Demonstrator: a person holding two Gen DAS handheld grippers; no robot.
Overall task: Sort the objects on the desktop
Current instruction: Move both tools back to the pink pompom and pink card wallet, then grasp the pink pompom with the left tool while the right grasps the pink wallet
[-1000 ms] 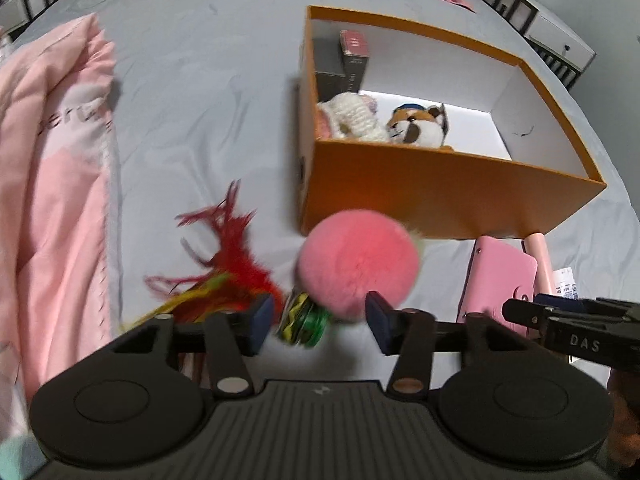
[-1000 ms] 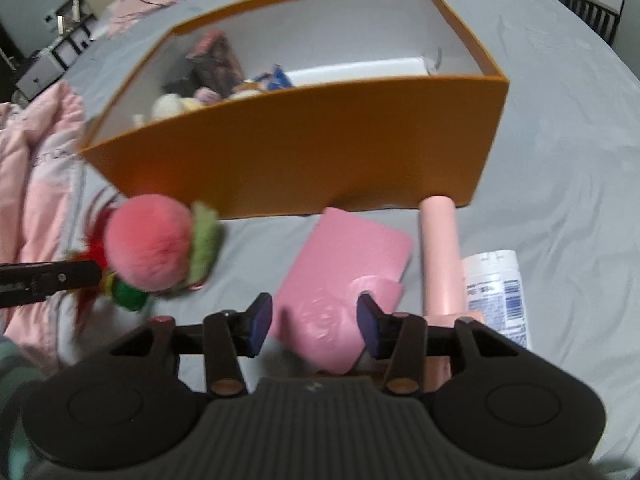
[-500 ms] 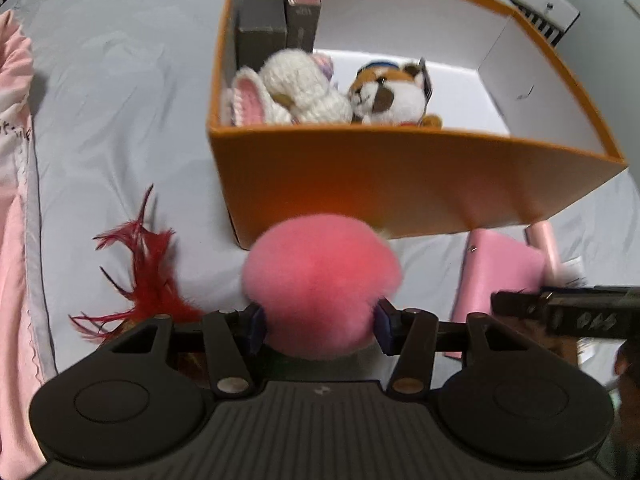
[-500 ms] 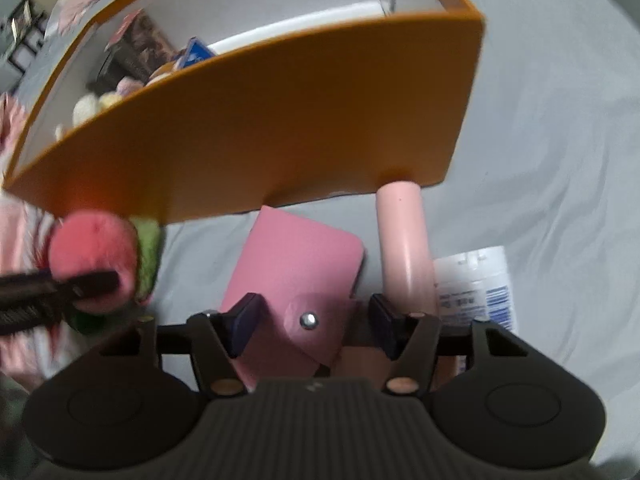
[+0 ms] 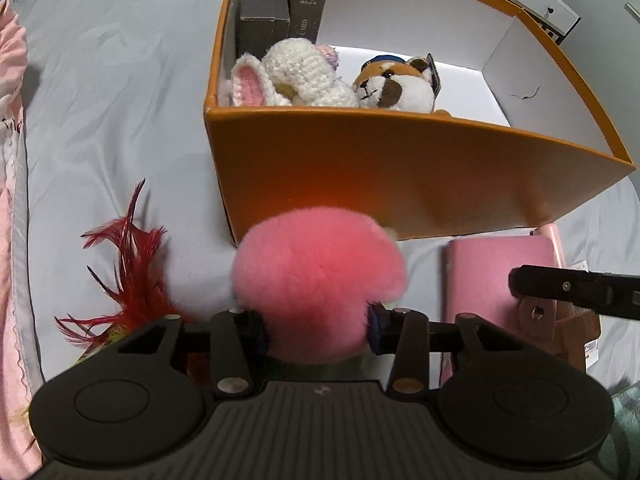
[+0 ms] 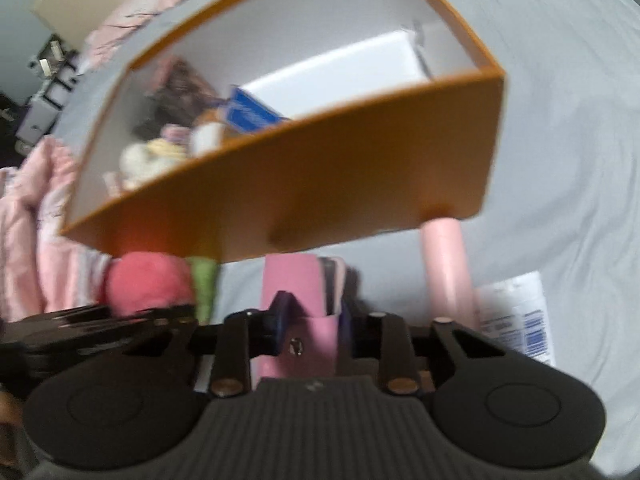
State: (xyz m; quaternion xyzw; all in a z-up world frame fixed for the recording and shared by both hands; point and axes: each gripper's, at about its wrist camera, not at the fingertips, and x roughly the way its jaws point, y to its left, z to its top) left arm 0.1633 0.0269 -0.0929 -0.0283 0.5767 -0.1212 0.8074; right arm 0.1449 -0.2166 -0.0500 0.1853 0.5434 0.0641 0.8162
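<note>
With both tools angled down at the bed, I see my left gripper [image 5: 316, 328] squeezing a round pink pompom [image 5: 318, 276]: fluffy, soft fur bulging over both blue pads, so the jaws are clamped on it and have just been closing. It sits just in front of the near wall of the orange box [image 5: 400, 172], a stiff cardboard carton, matte orange outside, white inside. A green fuzzy part [image 6: 204, 284] hangs beside the pompom in the right view. Red feathers [image 5: 136, 276], wispy and spiky, lie left of the gripper on the smooth grey sheet [image 5: 112, 100].

Inside the box: a cream crocheted bunny [image 5: 296, 74] with pink-lined ears, knobbly yarn; a brown-and-white plush animal [image 5: 396, 86] touching it; two dark upright rectangular cartons [image 5: 280, 12] in the far-left corner.

My right gripper [image 6: 308, 324] has its jaws pinched on a pink wallet [image 6: 298, 292], flat, smooth, leather-like, with a metal snap on its flap; the jaws have just been closing, and the wallet stands on edge between the pads. That view is blurred. A pale pink cylinder [image 6: 444, 264], smooth and glossy, lies to its right with its far end at the box wall. Just beside it is a white tube [image 6: 520, 316] with blue print. A rumpled pink quilt [image 5: 12, 200] edges the sheet on the left.
</note>
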